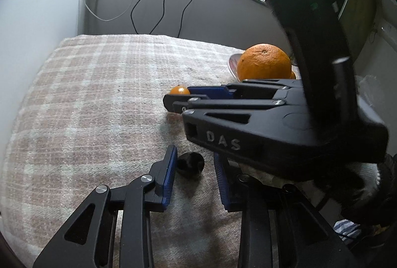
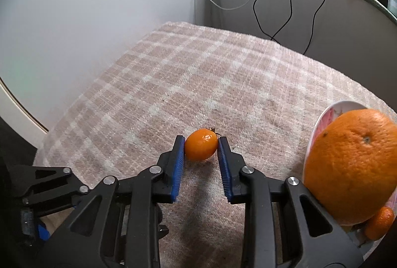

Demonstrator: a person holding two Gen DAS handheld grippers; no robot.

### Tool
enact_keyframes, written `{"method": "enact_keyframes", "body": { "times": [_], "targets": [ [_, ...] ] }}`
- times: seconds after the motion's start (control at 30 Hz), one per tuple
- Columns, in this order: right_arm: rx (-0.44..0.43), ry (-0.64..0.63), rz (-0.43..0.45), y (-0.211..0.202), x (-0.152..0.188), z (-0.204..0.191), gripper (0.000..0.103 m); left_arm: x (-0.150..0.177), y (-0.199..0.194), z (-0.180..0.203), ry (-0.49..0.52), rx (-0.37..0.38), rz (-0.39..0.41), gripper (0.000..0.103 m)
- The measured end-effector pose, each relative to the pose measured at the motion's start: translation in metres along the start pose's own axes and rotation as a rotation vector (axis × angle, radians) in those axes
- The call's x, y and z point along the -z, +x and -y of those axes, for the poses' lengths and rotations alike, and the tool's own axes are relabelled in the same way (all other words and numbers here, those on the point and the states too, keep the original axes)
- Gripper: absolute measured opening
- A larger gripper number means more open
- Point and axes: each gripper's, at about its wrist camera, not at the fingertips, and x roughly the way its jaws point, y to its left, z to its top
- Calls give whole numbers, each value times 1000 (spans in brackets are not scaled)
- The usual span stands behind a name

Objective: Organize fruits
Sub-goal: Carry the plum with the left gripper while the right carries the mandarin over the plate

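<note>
Right wrist view: your right gripper (image 2: pixel 201 143) clamps the small orange fruit (image 2: pixel 201 147) on the checked blanket (image 2: pixel 198 74) (plate (image 2: pixel 320 119) at three o'clock); your left gripper (image 1: pixel 192 163) straddles a dark fruit (image 1: pixel 190 164), unclamped.

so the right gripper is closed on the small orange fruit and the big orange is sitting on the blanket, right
Not quite. The right gripper is closed on the small orange fruit, but the big orange is not on the blanket: it sits in the white bowl, as the right wrist view shows.
</note>
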Motion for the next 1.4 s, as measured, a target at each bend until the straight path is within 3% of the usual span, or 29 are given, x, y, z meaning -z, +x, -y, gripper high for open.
{"method": "enact_keyframes", "body": {
  "times": [0.17,0.33,0.5,0.7,0.8,0.87,1.03,1.4],
  "targets": [
    [-28,12,36,-19,-2,4,28,2,-2,6,4,-7,7,27],
    [-60,28,79,-45,-4,10,28,2,-3,4,-13,-20,16,17],
    [-69,23,106,-64,0,15,28,5,-6,7,12,-21,13,17],
    [-86,26,119,-80,8,22,28,8,-4,8,15,-75,-8,26],
    [-83,23,125,-86,12,26,28,9,-1,7,11,-96,-30,41],
    [-85,30,131,-92,15,31,28,10,2,7,19,-106,-35,41],
    [-76,40,151,-107,19,46,28,6,3,4,-1,-119,-26,23],
    [-9,93,205,-148,33,109,28,-11,-5,26,17,-114,25,23]
  ]
}}
